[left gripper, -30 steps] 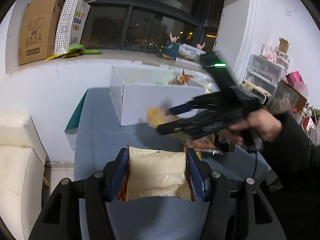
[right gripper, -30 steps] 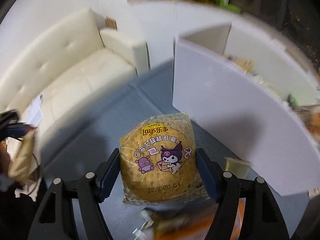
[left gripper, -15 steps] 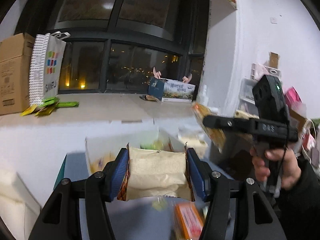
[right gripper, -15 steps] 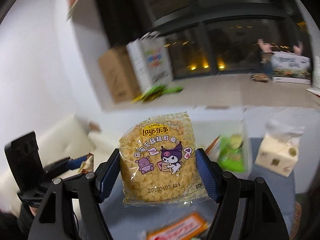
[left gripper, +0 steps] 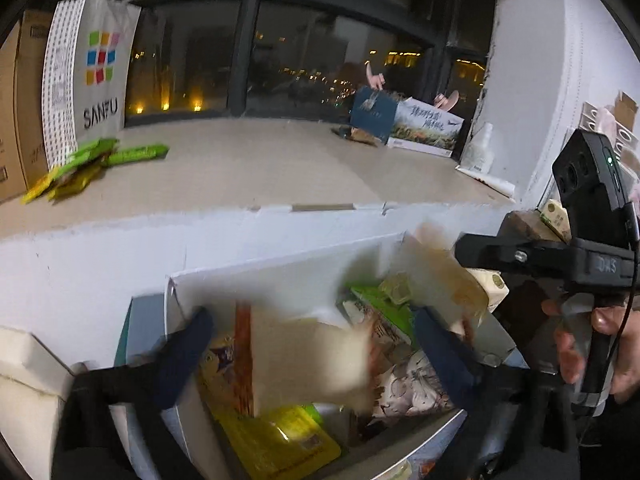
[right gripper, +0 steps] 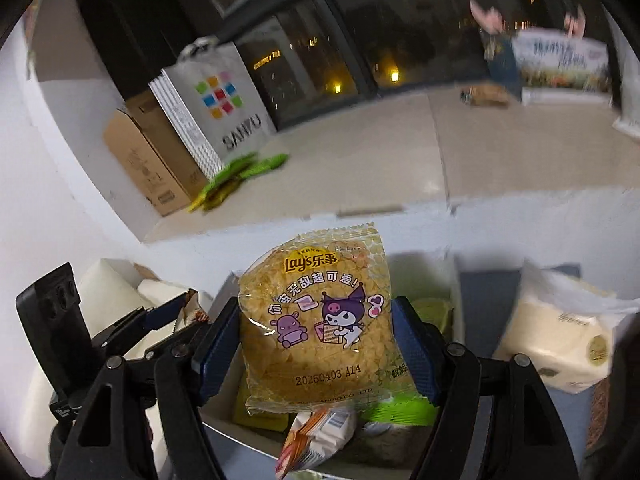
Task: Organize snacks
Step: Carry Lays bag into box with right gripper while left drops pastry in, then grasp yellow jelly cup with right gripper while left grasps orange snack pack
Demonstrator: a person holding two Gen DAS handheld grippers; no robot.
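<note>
My left gripper (left gripper: 316,348) is over the white box (left gripper: 280,276) with its fingers spread wide; a beige and orange snack packet (left gripper: 304,360), blurred, lies loose between them above the snacks in the box. My right gripper (right gripper: 316,344) is shut on a yellow Lay's packet (right gripper: 320,332) and holds it over the same box (right gripper: 448,276). The right gripper also shows at the right of the left wrist view (left gripper: 500,252), with its packet (left gripper: 444,280) blurred. The left gripper shows at the left of the right wrist view (right gripper: 188,312).
The box holds several snacks: a yellow packet (left gripper: 280,444), green packets (left gripper: 380,304), a cartoon-print pack (left gripper: 412,388). A tissue pack (right gripper: 560,340) sits right of the box. The windowsill holds a SANFU bag (left gripper: 92,76), a cardboard box (right gripper: 148,160) and green packets (left gripper: 92,160).
Both grippers came down over the white box. The left fingers spread open and let go of the beige packet, which is dropping. The right gripper still holds its Lay's packet.
</note>
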